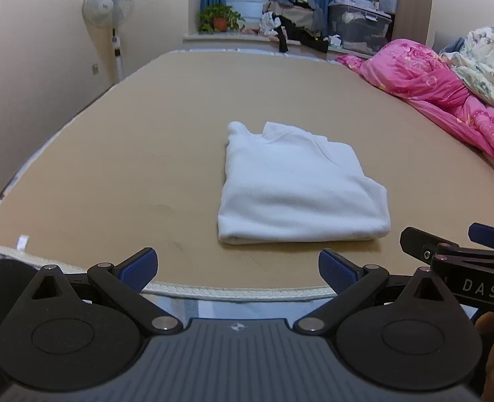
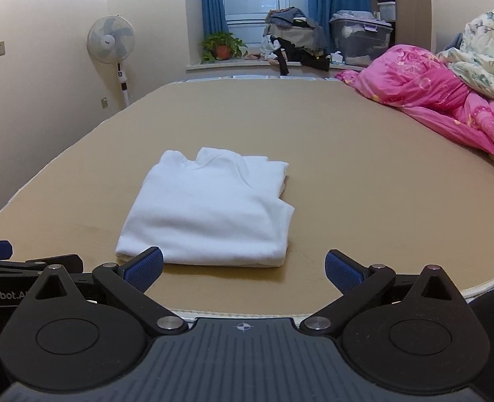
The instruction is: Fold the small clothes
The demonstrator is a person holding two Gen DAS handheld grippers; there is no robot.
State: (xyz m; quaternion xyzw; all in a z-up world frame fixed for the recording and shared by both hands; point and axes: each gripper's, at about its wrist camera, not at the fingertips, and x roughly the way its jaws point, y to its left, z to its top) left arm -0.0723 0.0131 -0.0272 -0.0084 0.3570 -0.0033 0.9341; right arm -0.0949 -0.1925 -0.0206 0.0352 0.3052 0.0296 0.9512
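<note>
Garment: a small white soft fleece top [image 1: 300,187], folded into a neat flat rectangle, lies on the bed near the front edge.
Bed: a big tan flat mattress [image 1: 129,154] with a white cord rim; the white top rests on it, touching nothing else.
Left gripper: the black left gripper with blue pads [image 1: 236,268] has its jaws spread wide, with nothing between them. It is near the white top but not touching it.
Right gripper: the black right gripper with blue pads [image 2: 243,269] is also spread wide and holds nothing. Its left pad sits in front of the top's near corner; I cannot tell if they touch.
Side of bed: a bright pink flowery quilt [image 2: 441,100] is bunched up at the right.
Back of room: a white standing fan [image 2: 111,40] by the wall, a green plant in an orange pot [image 2: 221,47] on the window sill.
</note>
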